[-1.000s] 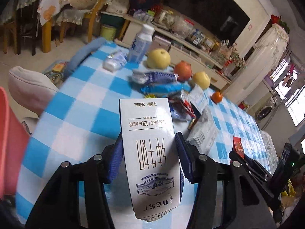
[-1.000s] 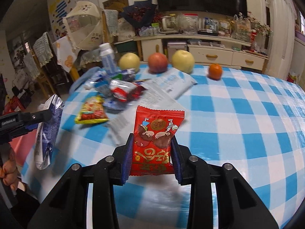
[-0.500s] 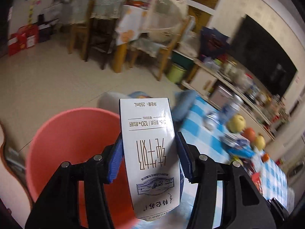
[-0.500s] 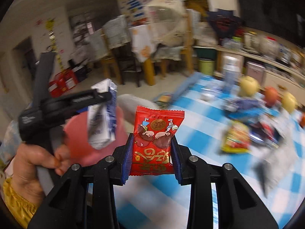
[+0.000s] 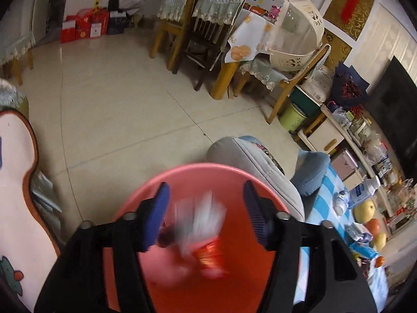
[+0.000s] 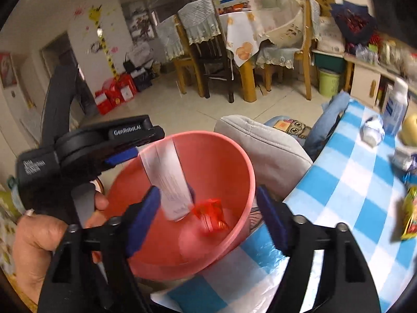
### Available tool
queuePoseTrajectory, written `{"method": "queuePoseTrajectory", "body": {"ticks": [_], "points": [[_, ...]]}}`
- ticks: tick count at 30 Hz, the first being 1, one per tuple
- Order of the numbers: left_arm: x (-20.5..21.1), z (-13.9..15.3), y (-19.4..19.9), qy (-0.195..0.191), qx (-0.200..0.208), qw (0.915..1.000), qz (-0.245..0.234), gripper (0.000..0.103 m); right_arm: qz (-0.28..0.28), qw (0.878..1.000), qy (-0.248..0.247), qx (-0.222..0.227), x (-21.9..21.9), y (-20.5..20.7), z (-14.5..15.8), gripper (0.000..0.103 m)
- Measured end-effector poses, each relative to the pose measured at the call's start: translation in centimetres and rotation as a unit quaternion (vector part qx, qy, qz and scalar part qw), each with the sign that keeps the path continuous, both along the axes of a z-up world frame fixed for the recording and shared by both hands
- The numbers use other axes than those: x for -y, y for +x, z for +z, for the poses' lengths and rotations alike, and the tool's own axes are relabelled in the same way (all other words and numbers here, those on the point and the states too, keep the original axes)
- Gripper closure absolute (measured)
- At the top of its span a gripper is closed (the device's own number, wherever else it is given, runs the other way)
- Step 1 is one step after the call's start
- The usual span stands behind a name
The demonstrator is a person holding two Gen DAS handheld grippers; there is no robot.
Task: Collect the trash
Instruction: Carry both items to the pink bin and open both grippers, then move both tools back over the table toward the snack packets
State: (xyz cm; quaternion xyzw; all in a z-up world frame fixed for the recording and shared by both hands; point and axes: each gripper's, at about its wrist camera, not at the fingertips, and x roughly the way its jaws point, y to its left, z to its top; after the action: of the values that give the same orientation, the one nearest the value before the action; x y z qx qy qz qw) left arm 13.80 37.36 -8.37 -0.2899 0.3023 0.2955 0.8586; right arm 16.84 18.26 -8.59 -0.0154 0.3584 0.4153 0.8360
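A pink plastic bin (image 5: 198, 172) (image 6: 234, 156) stands beside the blue-checked table. My left gripper (image 5: 206, 214) is open above the bin, and the white milk carton (image 5: 200, 216) (image 6: 169, 172) is falling blurred into it. My right gripper (image 6: 208, 214) is open over the bin's near rim, and the red snack packet (image 6: 211, 214) (image 5: 211, 258) is dropping inside. The left gripper also shows in the right wrist view (image 6: 122, 154), held by a hand.
The checked table (image 6: 351, 208) carries a white bottle (image 6: 396, 107), fruit (image 5: 365, 211) and more wrappers (image 6: 409, 214) at the right. A grey cushioned seat (image 6: 271, 146) sits behind the bin. Wooden chairs (image 5: 203, 34) stand across the tiled floor.
Both grippers have opened over the pink bin. The milk carton and the red snack packet have left the jaws and are falling into it.
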Motion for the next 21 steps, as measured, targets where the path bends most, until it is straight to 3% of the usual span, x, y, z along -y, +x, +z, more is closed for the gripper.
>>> {"method": "queuePoseTrajectory", "body": {"ticks": [5, 11, 21], "points": [[1.8, 0.8, 0.6, 0.057, 0.013, 0.9979, -0.027, 0.025, -0.032, 0.999, -0.004, 0.002, 2.6, -0.5, 0.3, 0.014], [6.2, 2.4, 1.4, 0.159, 0.055, 0.9807, -0.1, 0.012, -0.061, 0.998, -0.019, 0.016, 6.3, -1.2, -0.3, 0.011], [13.8, 3.5, 4.4, 0.205, 0.044, 0.9582, -0.194, 0.011, -0.108, 0.993, -0.044, 0.028, 12.8, -2.2, -0.8, 0.005]]}}
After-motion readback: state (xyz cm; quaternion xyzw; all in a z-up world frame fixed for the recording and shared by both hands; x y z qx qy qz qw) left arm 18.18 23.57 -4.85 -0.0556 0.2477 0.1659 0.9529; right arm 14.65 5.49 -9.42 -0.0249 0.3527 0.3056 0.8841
